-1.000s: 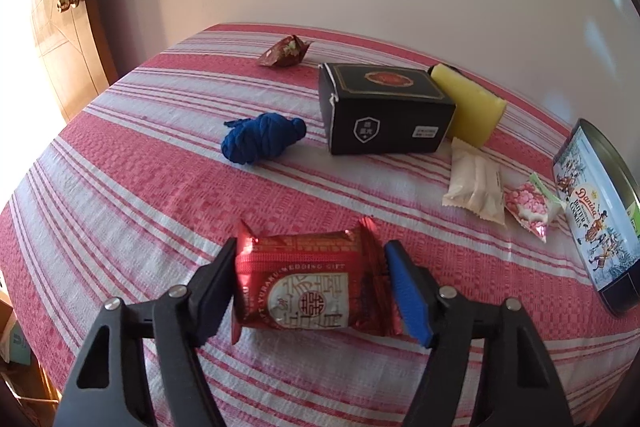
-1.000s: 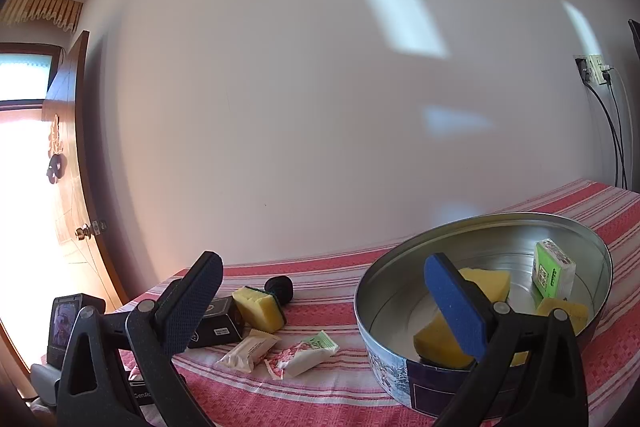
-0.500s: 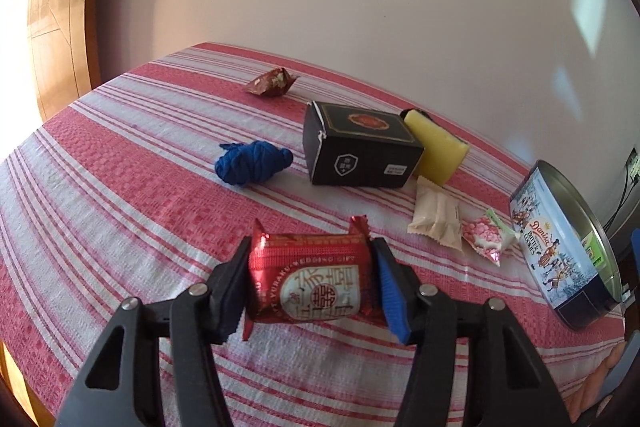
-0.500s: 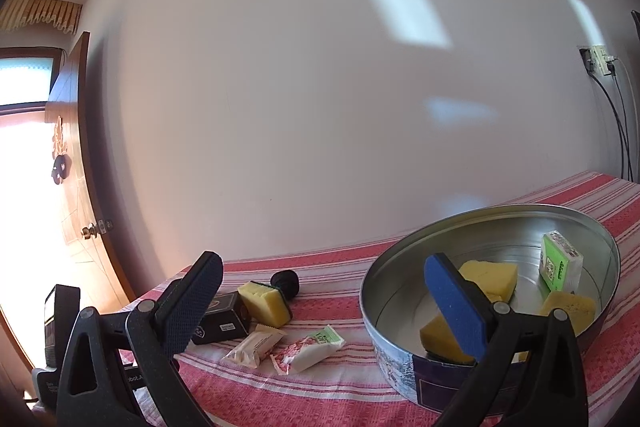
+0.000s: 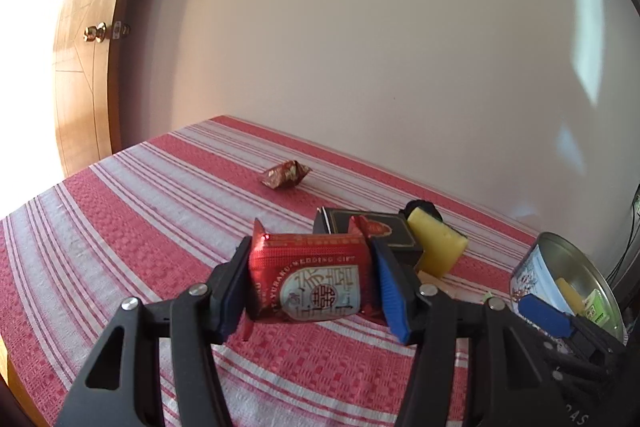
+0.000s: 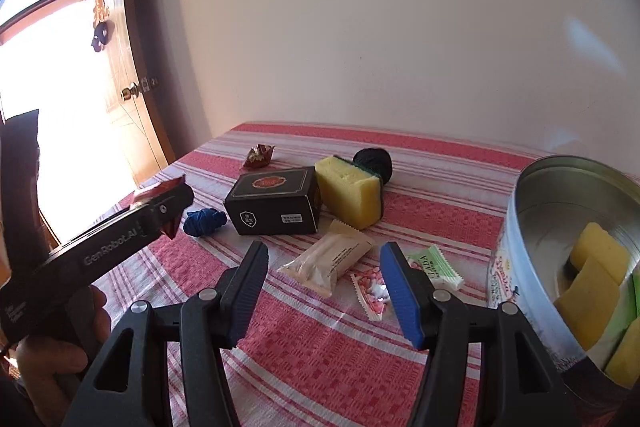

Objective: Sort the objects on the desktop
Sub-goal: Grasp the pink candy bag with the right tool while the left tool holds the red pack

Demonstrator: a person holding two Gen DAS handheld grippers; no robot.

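Observation:
My left gripper [image 5: 312, 287] is shut on a red foil wedding-gift packet [image 5: 310, 281] and holds it above the striped cloth; it also shows from the side in the right wrist view [image 6: 160, 205]. My right gripper [image 6: 324, 291] is open and empty, low over a beige snack packet [image 6: 332, 261], with a pink candy packet [image 6: 372, 293] and a green packet [image 6: 434, 267] by its right finger. The round metal tin [image 6: 520, 227] at the right holds yellow sponges [image 6: 592, 275]; it also shows in the left wrist view [image 5: 532, 267].
On the red-striped tablecloth [image 6: 320, 367] lie a black box [image 6: 276, 203], a yellow sponge [image 6: 350, 191], a black yarn ball [image 6: 374, 161], a blue yarn bundle [image 6: 204, 221] and a small red wrapper [image 6: 260, 155]. A wall is behind, a wooden door [image 5: 80, 87] at the left.
My left gripper has lifted the red packet off the cloth and tilted up and rightward. My right gripper has swung left and down from the tin to above the snack packets.

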